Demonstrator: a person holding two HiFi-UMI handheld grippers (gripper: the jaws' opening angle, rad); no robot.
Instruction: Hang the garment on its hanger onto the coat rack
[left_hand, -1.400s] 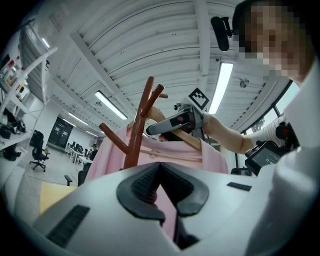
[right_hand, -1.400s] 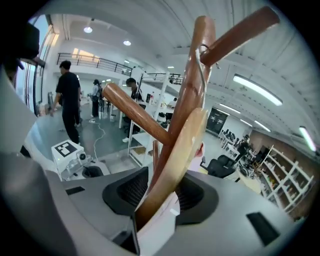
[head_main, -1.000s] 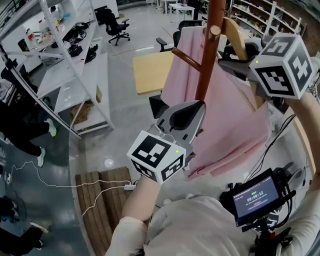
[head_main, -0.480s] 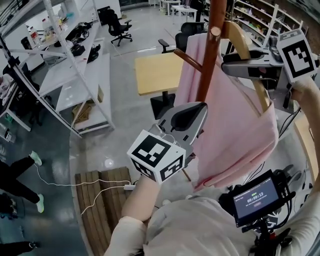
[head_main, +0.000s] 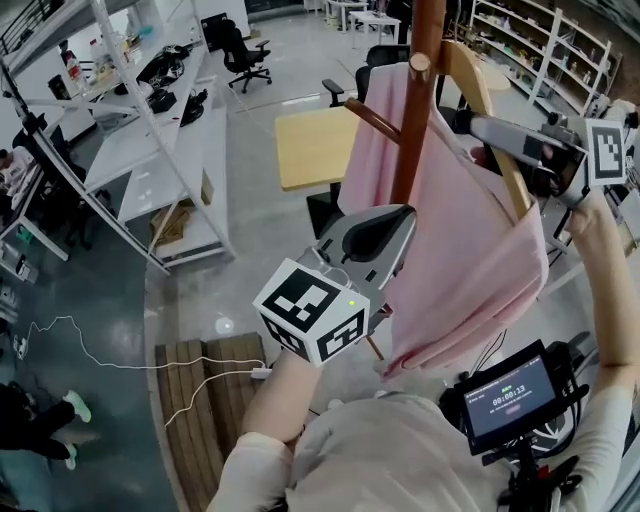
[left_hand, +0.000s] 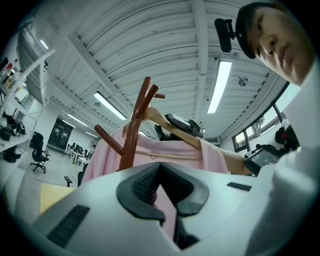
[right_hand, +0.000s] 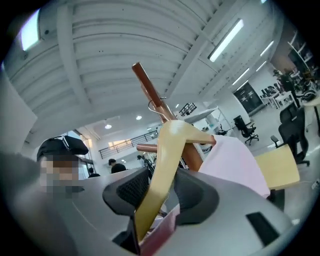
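A pink garment (head_main: 460, 250) hangs on a pale wooden hanger (head_main: 485, 95) right against the brown coat rack pole (head_main: 415, 110), beside its slanted peg (head_main: 372, 118). My right gripper (head_main: 475, 125) is shut on the hanger's arm; in the right gripper view the hanger (right_hand: 167, 165) runs up between the jaws of that gripper (right_hand: 160, 187) towards the rack (right_hand: 150, 92). My left gripper (head_main: 385, 230) sits lower, at the garment's left edge, shut on a fold of pink cloth (left_hand: 170, 155) that passes between the jaws of the left gripper (left_hand: 162, 187). Where the hanger's hook sits on the rack is unclear.
A wooden table (head_main: 310, 145) and a dark chair stand behind the rack. White shelving (head_main: 150, 150) runs along the left. A slatted wooden board (head_main: 205, 390) and a white cable lie on the floor. A screen (head_main: 510, 395) is mounted at my chest.
My right gripper has swung out to the right with the hanger, its marker cube now near the frame edge. The garment shifted with it. The left gripper stayed put.
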